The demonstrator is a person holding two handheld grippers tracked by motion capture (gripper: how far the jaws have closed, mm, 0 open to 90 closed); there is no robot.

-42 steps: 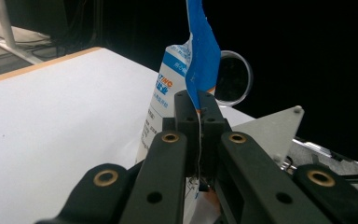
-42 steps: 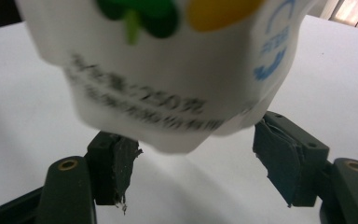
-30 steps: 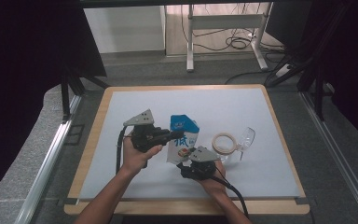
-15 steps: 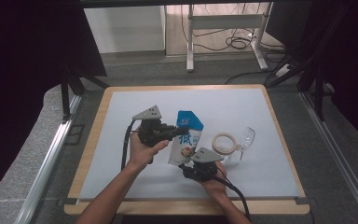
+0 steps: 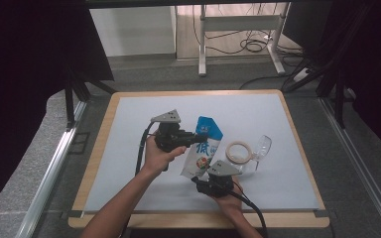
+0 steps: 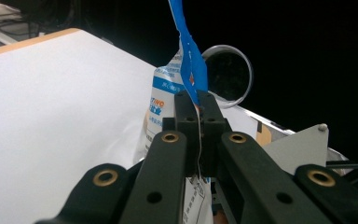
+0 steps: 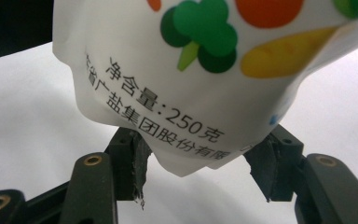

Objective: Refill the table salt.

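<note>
A white and blue pouch [image 5: 206,148] printed with vegetables stands tilted over the middle of the white mat [image 5: 129,124]. My left gripper [image 5: 202,137] comes in from the left and is shut on the pouch's blue top edge [image 6: 189,60], which is pinched thin between its pads [image 6: 199,100]. My right gripper [image 5: 198,177] sits below the pouch near the front edge. Its jaws have just been closing, and both pads now press on the pouch's bottom corner [image 7: 191,70] from either side [image 7: 198,163].
A roll of tape [image 5: 238,151] lies flat just right of the pouch. A clear stemmed glass [image 5: 260,148] lies on its side beside it, its round mouth [image 6: 226,74] facing the left gripper. The table's wooden rim [image 5: 99,148] frames the mat.
My left gripper has carried the pouch to the right and stood it more upright. The right gripper's jaws have come in onto the pouch's lower corner.
</note>
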